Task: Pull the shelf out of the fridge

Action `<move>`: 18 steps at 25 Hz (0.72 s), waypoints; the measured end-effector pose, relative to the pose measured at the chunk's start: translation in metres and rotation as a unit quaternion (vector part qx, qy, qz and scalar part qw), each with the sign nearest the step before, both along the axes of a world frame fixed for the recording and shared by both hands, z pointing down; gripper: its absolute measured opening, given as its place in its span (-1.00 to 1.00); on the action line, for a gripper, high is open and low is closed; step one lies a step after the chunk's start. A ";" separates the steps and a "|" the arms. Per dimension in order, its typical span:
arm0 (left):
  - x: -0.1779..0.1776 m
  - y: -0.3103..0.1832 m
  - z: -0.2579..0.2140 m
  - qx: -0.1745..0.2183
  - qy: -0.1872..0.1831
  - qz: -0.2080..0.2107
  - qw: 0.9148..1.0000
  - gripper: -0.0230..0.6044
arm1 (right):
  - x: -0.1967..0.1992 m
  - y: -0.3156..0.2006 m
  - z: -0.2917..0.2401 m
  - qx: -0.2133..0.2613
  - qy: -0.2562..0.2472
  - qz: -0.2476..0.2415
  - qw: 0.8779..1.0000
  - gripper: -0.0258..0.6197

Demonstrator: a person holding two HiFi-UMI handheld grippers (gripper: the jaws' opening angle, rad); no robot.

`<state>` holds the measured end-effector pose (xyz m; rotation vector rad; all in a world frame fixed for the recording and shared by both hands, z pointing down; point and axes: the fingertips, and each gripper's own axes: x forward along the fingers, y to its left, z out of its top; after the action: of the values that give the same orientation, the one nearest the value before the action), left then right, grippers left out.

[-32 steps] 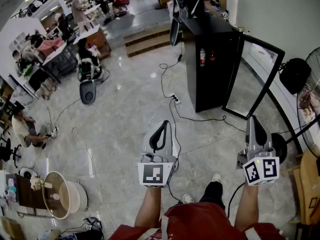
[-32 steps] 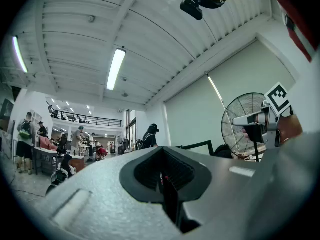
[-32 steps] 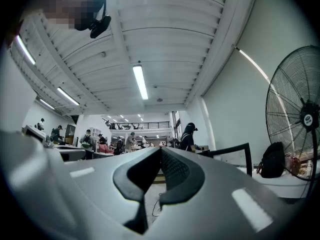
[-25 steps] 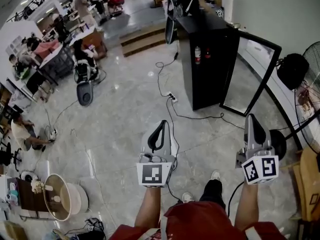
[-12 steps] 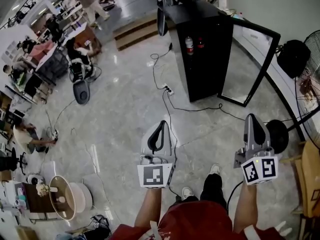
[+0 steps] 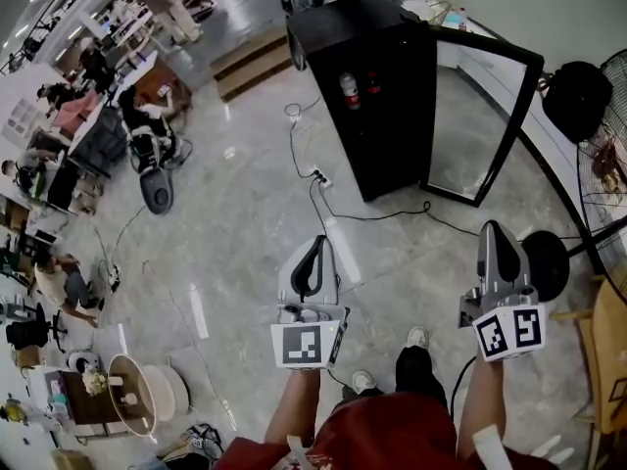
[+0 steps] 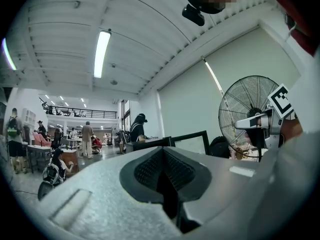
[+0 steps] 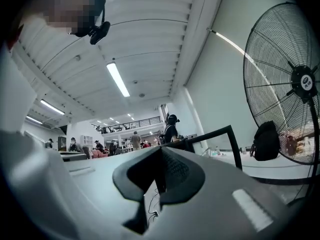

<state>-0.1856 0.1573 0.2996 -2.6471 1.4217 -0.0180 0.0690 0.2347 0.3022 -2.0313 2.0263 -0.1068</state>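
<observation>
- The left gripper (image 7: 162, 155) has its ribbed black pads pressed together, with nothing between them.
- The right gripper (image 8: 160, 156) is closed to a thin slit and is also empty.
- Both grippers are held low over the glossy grey stone floor (image 6: 235, 223), well apart from the tall black fridge (image 6: 382, 106).
- The fridge's black-framed glass door (image 6: 482, 116) stands open, but the interior faces away, so the shelf is hidden in all 3 views.
- 2 small red-and-white shapes (image 6: 350, 91) on the fridge are too small to identify.
- The black wire-caged pedestal fan (image 6: 609, 155) is cut off at the right edge.
</observation>
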 end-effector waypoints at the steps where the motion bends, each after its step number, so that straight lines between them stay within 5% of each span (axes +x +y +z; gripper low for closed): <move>1: 0.011 -0.004 -0.002 0.001 -0.001 0.001 1.000 -0.93 | 0.009 -0.005 -0.002 0.003 0.000 -0.001 1.000 -0.92; 10: 0.090 -0.038 -0.033 0.026 0.000 -0.008 1.000 -0.93 | 0.085 -0.040 -0.032 0.031 0.003 -0.009 0.999 -0.92; 18: 0.111 -0.060 -0.041 0.030 0.007 -0.020 0.999 -0.93 | 0.106 -0.070 -0.043 0.039 0.018 -0.020 0.999 -0.92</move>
<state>-0.0748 0.0970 0.2584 -2.5761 1.4549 0.0376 0.1747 0.1650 0.2595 -1.9608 2.0596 0.0006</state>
